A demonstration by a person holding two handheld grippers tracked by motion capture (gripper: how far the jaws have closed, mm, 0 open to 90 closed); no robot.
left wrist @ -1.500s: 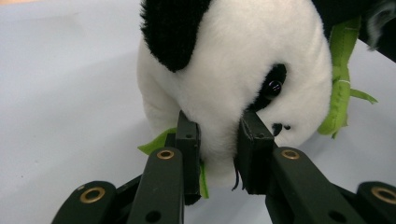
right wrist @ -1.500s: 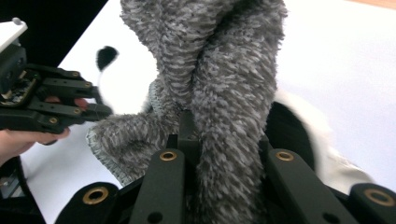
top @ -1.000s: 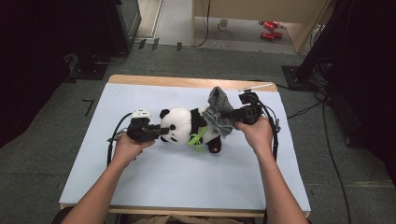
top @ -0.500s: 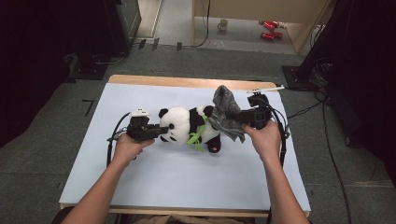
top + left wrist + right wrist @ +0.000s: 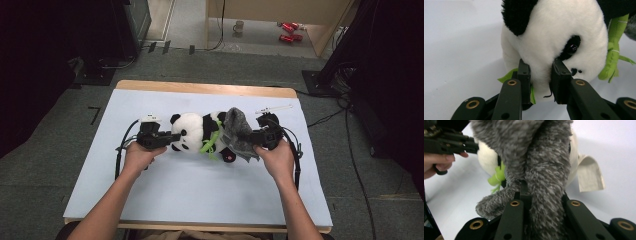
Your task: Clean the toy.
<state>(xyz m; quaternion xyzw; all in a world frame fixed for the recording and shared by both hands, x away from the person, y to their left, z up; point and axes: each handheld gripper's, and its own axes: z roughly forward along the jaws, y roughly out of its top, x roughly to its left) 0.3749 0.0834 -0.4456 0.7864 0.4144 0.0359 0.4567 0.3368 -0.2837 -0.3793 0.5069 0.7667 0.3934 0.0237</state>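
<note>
A black-and-white panda plush point(image 5: 195, 129) lies on its side on the pale blue table point(image 5: 200, 200), holding a green bamboo sprig point(image 5: 210, 145). My left gripper point(image 5: 172, 137) is shut on the panda's head; in the left gripper view its pads point(image 5: 524, 75) pinch the white cheek fur point(image 5: 554, 37) below the eye. My right gripper point(image 5: 254, 137) is shut on a grey fuzzy cloth point(image 5: 237, 132) draped over the panda's lower body. In the right gripper view the cloth point(image 5: 544, 170) hangs bunched between the jaws and hides the panda's legs.
A white fabric tag point(image 5: 589, 173) sticks out from the panda's back. Cables trail from both grippers across the table. On the floor beyond the table stand a mug point(image 5: 239, 26), red items point(image 5: 287, 31) and a wooden cabinet point(image 5: 280, 10).
My right gripper has carried the grey cloth a little toward the near edge, lower over the panda's body. The left gripper and the panda's head have stayed put.
</note>
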